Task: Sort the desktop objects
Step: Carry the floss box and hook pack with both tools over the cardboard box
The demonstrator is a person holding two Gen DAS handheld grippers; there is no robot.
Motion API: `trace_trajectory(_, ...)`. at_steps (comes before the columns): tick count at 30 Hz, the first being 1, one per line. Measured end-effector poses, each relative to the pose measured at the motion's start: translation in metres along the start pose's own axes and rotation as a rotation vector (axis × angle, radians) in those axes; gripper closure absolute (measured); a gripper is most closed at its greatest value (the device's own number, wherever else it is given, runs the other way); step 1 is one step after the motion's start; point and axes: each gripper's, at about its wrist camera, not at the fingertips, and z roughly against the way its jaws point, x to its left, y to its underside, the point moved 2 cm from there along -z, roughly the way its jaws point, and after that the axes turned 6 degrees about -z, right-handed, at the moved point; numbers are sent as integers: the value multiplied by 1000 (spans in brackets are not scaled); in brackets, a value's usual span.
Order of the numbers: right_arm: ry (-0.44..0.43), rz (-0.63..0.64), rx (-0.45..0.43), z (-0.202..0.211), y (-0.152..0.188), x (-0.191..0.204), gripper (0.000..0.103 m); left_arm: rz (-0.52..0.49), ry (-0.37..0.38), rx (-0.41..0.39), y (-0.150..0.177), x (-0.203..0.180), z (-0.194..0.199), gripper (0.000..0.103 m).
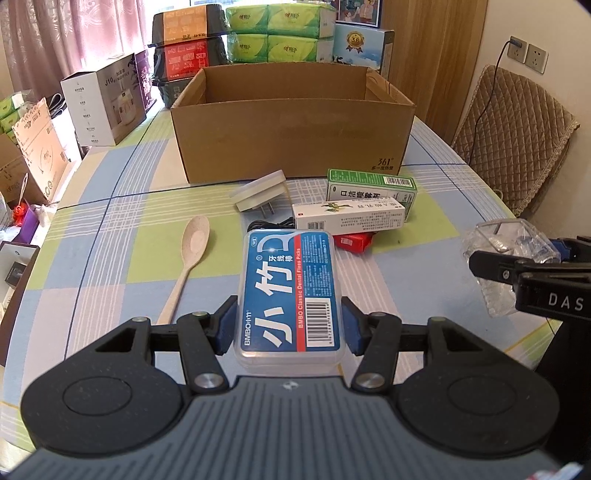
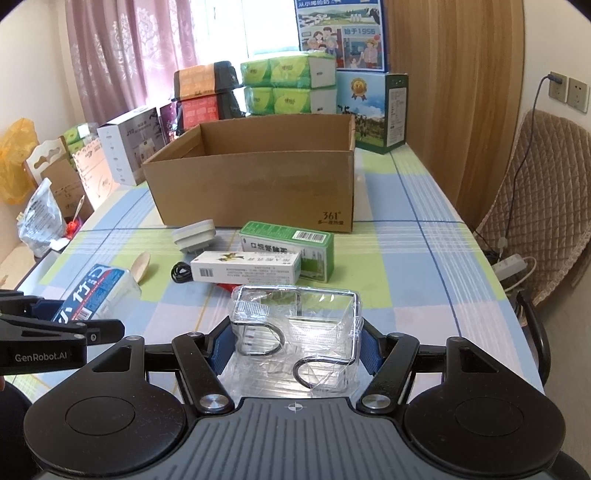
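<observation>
My left gripper [image 1: 290, 328] is shut on a clear box of dental floss picks [image 1: 290, 291] with a blue label, held above the checked tablecloth. My right gripper [image 2: 295, 345] is shut on a clear plastic packet with metal hooks [image 2: 299, 332]; that packet [image 1: 509, 254] also shows at the right of the left wrist view. Ahead stands an open cardboard box [image 1: 291, 122], seen too in the right wrist view [image 2: 255, 177]. On the table before it lie a beige spoon [image 1: 188, 258], a white plug adapter [image 1: 260, 190], a green box [image 1: 371, 182], a white box [image 1: 349, 216] and a red item [image 1: 356, 242].
Tissue packs [image 1: 279, 31], cartons and a white appliance box [image 1: 105, 98] line the far and left table edges. A black cable [image 1: 271, 224] lies by the adapter. A padded chair [image 2: 535, 184] and a power strip [image 2: 511, 266] are off the right edge.
</observation>
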Motion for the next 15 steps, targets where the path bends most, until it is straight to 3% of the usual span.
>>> trace_trajectory(15, -15, 37, 28, -17, -24, 3, 39, 2, 4, -16, -29, 12, -10, 52)
